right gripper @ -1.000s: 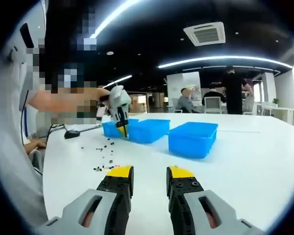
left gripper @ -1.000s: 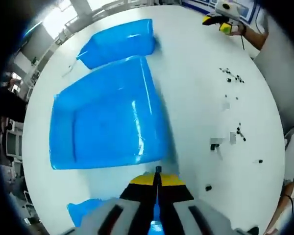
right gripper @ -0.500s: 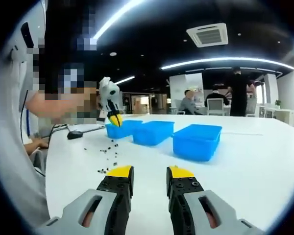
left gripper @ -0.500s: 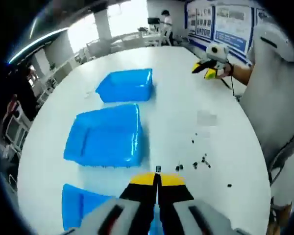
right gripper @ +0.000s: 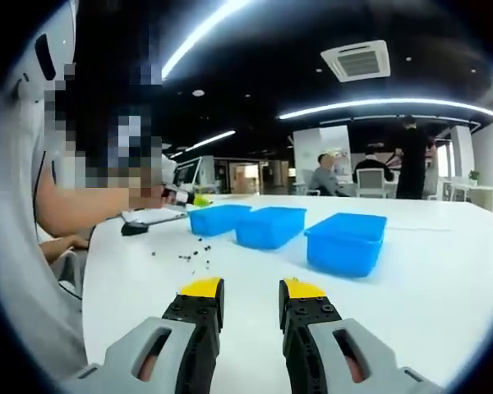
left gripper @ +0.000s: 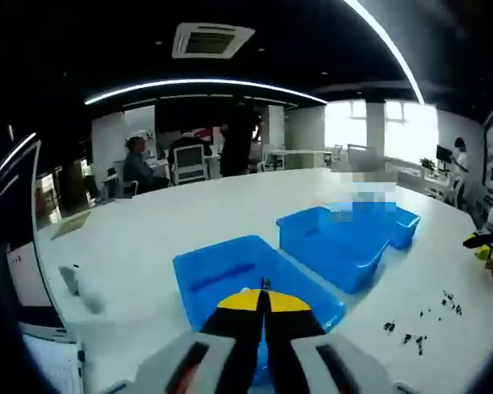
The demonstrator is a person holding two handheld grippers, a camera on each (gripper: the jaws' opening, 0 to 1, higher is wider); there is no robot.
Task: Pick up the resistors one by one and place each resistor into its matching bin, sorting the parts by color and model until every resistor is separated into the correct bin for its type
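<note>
Jaws pressed together on the left gripper [left gripper: 264, 297] above a blue bin [left gripper: 251, 279], right gripper [right gripper: 251, 297] spread, as tiny, light resistors [right gripper: 195, 254] at centre left on the counter [right gripper: 444, 279] likely need mid-body pinching.

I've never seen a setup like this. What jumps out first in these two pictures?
The bright blue bins catch the eye first, three in a row on a big white table. Next come the tiny dark resistors scattered on the table in front of the bins. In the left gripper view, the left gripper has its yellow-tipped fingers pressed together over the nearest bin, while the right gripper holds its fingers apart above the bare table.
</note>
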